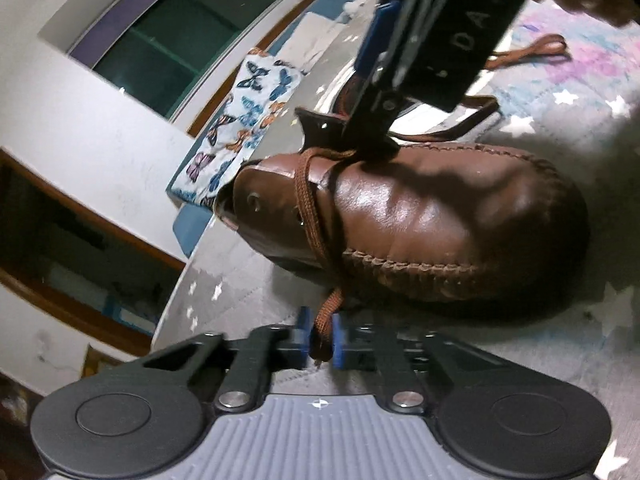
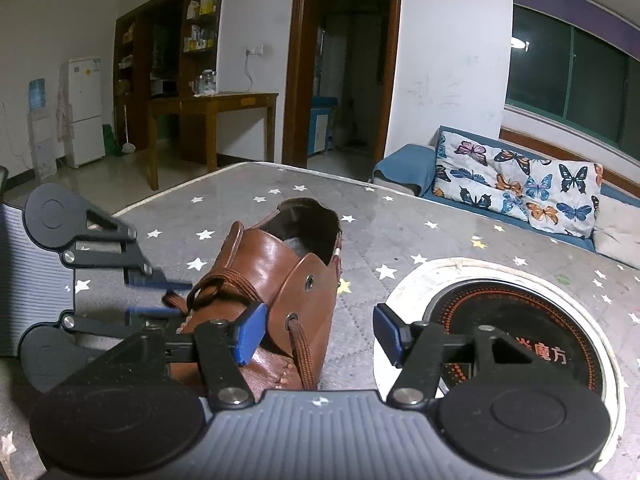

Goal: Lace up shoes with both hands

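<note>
A brown leather shoe (image 1: 432,216) lies on the starred table cover, its opening facing away in the right wrist view (image 2: 280,264). A brown lace (image 1: 316,208) crosses its tongue and runs down to my left gripper (image 1: 321,340), which is shut on the lace end between its blue pads. My right gripper (image 2: 320,334) stands open around the shoe's near side. Its left pad (image 2: 252,332) rests against the leather, and the lace (image 2: 302,354) hanging from an eyelet lies free between the jaws. In the left wrist view, one right gripper finger (image 1: 372,120) touches the shoe by the tongue.
A round black cooktop disc (image 2: 516,320) in a white ring sits in the table to the right of the shoe. The lace's other part (image 1: 532,48) trails behind the shoe. A sofa with a butterfly cushion (image 2: 516,188) stands past the table edge (image 2: 248,166).
</note>
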